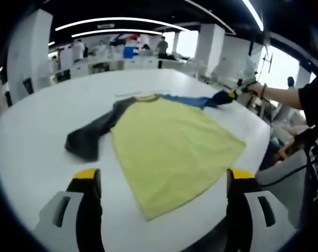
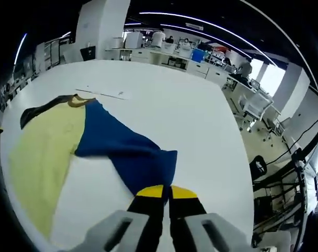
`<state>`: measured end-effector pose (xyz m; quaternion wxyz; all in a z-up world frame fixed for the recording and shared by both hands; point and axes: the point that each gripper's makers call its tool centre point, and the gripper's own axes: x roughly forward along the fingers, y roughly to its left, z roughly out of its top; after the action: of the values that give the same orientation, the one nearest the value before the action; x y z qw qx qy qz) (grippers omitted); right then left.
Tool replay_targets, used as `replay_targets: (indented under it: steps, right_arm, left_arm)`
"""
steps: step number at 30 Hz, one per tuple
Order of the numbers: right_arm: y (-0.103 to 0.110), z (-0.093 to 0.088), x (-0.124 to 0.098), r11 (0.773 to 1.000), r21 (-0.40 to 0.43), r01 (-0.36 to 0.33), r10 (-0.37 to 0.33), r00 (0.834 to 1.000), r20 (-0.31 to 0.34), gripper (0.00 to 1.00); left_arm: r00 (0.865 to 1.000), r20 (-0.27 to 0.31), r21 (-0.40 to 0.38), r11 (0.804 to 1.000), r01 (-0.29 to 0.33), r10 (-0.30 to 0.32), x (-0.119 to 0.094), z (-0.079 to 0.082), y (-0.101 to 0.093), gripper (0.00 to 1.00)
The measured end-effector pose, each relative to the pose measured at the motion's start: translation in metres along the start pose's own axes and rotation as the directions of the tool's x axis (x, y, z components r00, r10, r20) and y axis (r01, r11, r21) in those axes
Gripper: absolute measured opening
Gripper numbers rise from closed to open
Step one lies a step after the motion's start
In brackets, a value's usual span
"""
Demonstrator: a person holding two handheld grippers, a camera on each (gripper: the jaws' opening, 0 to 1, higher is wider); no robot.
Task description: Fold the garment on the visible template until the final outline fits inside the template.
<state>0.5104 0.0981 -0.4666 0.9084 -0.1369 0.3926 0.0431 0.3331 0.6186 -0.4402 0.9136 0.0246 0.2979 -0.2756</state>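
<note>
A yellow shirt (image 1: 174, 152) lies flat in the middle of the white worktop (image 1: 38, 163), its hem near the edge closest to the left gripper (image 1: 164, 184), whose fingers stand wide apart over that edge. The right gripper (image 2: 166, 193) has its fingers pinched on the cuff of the blue sleeve (image 2: 127, 149), stretched out sideways

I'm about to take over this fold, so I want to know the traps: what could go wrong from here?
1. The right gripper is shut on only the end of the blue sleeve; a pull might slip it free or drag the whole shirt.
2. The shirt's hem lies near the table edge and could slide off.
3. The left gripper is open and holds nothing down; the dark sleeve is already bunched.
</note>
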Motion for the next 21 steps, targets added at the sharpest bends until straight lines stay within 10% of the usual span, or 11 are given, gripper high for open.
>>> replay_targets:
  steps: [21]
  right_arm:
    - [-0.045, -0.030, 0.011, 0.990, 0.129, 0.052, -0.038, 0.994, -0.104, 0.00]
  left_arm:
    - [1.000, 0.028, 0.032, 0.999, -0.004, 0.003, -0.005, 0.011, -0.006, 0.99]
